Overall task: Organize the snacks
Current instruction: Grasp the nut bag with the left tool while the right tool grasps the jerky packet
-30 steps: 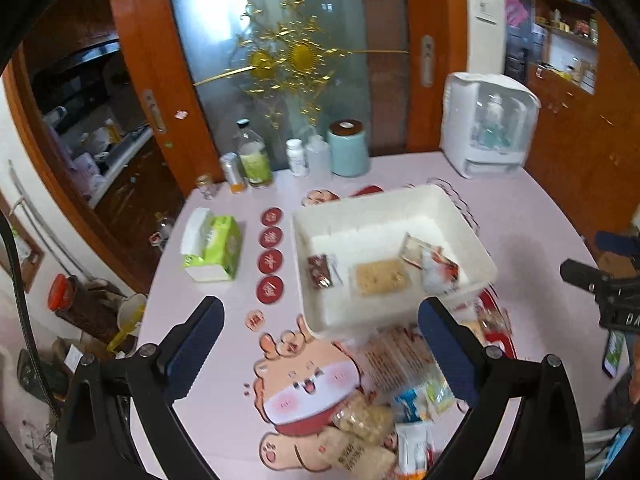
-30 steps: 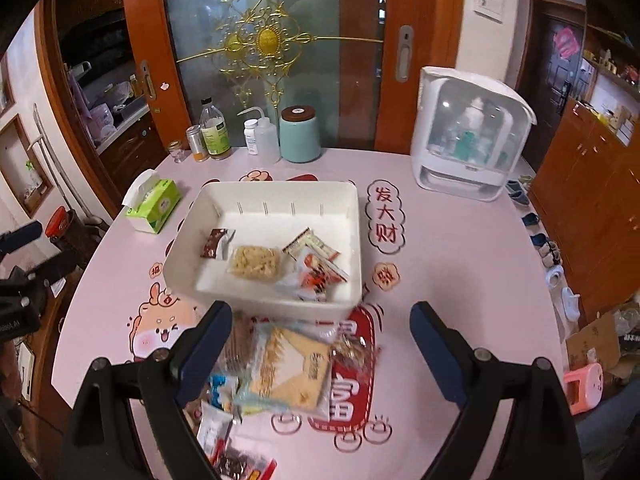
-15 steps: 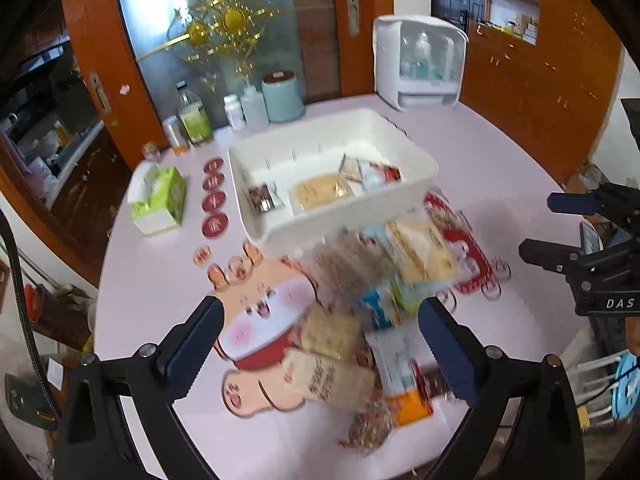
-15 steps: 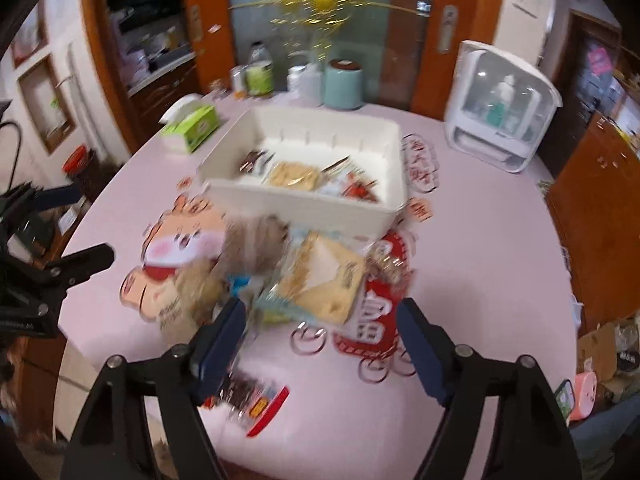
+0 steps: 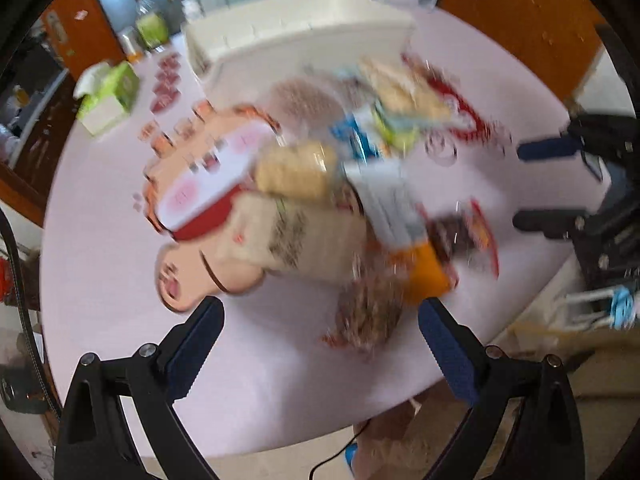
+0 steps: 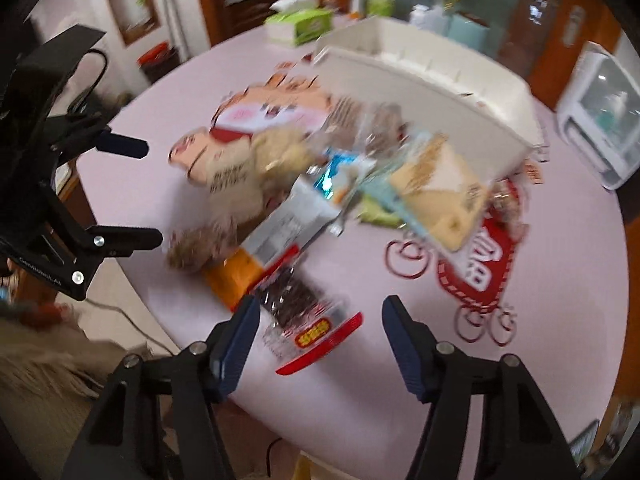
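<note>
Several snack packets lie in a loose pile on the pink table, in front of a white bin; the pile also shows in the right wrist view, with the bin behind it. Both views are blurred. My left gripper is open and empty, just short of a speckled brown packet. My right gripper is open, its fingers either side of a dark packet with a red edge at the table's near edge.
A green tissue box stands at the far left, bottles and a teal canister behind the bin, a white appliance at the right. The table's rim is close below both grippers.
Both grippers have pulled back from the bin and dropped low toward the near end of the snack pile. The right gripper now straddles the dark packet. Both stay open.
</note>
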Action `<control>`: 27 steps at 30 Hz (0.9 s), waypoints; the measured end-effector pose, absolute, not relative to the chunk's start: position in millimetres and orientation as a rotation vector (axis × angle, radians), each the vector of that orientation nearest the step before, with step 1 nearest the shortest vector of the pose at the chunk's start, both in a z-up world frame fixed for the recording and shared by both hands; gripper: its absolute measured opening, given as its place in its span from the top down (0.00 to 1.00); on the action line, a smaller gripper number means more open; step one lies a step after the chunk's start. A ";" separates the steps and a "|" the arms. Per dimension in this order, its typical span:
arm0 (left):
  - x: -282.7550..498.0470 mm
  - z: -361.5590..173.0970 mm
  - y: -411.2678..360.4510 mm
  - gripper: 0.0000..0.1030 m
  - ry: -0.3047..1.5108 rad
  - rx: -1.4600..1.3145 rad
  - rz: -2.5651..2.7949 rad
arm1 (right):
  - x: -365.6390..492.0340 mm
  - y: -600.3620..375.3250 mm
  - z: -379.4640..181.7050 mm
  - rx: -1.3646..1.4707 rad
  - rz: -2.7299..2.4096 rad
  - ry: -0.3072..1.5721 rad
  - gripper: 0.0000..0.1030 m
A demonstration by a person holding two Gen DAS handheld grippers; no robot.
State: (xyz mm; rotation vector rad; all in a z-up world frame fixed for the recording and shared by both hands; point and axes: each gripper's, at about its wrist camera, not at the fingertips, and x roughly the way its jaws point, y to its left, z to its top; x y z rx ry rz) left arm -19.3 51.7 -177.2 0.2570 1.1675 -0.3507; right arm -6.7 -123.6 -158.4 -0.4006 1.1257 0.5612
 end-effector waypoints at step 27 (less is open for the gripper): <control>-6.0 -234.1 33.6 0.63 1.328 0.142 -0.397 | 6.5 -98.8 -219.5 -0.509 0.724 1.229 0.58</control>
